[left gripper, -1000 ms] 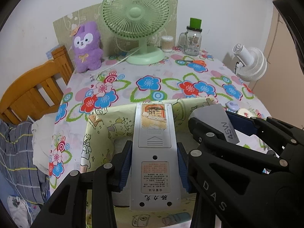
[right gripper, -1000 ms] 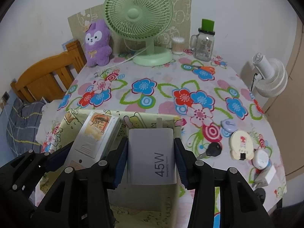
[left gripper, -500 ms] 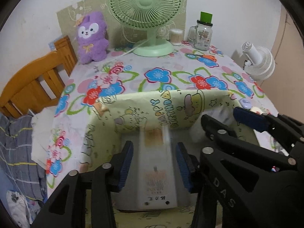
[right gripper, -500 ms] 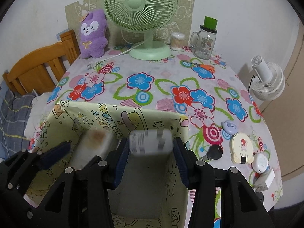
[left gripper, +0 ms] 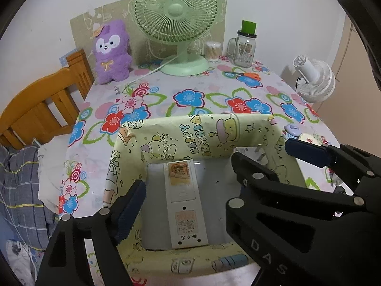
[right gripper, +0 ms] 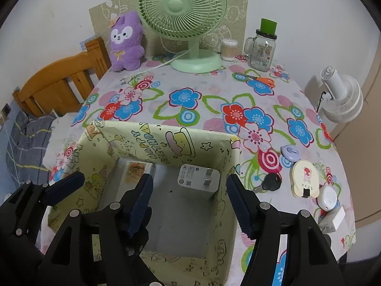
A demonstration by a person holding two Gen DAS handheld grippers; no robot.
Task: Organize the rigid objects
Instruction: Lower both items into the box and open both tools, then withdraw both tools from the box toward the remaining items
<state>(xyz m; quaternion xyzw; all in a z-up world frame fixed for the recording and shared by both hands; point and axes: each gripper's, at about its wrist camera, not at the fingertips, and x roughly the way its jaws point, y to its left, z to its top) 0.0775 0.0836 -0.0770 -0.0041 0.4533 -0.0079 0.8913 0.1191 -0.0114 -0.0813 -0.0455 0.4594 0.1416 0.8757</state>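
Observation:
A box wrapped in yellow cartoon paper [left gripper: 214,131] stands at the near edge of the flowered table. A white remote [left gripper: 183,202] lies face down on its floor, between the widely parted fingers of my left gripper [left gripper: 188,188], whose jaws are opening and do not touch it. A white 45W charger [right gripper: 197,177] leans prongs-up in the box's [right gripper: 166,140] far right corner. My right gripper [right gripper: 189,190] hovers over it with jaws opening and pads clear of it. The remote's end [right gripper: 137,169] shows behind the right gripper's left finger.
A green fan [left gripper: 176,12], purple plush [left gripper: 112,50], glass jar [left gripper: 245,47] and orange scissors [right gripper: 259,79] sit at the table's back. Right of the box lie a black key [right gripper: 271,182], cream case [right gripper: 306,178] and small white items. A wooden chair [left gripper: 40,109] stands left.
Both grippers were shut on the remote and the charger above the box. Their jaws have opened, and both things have dropped onto the box floor.

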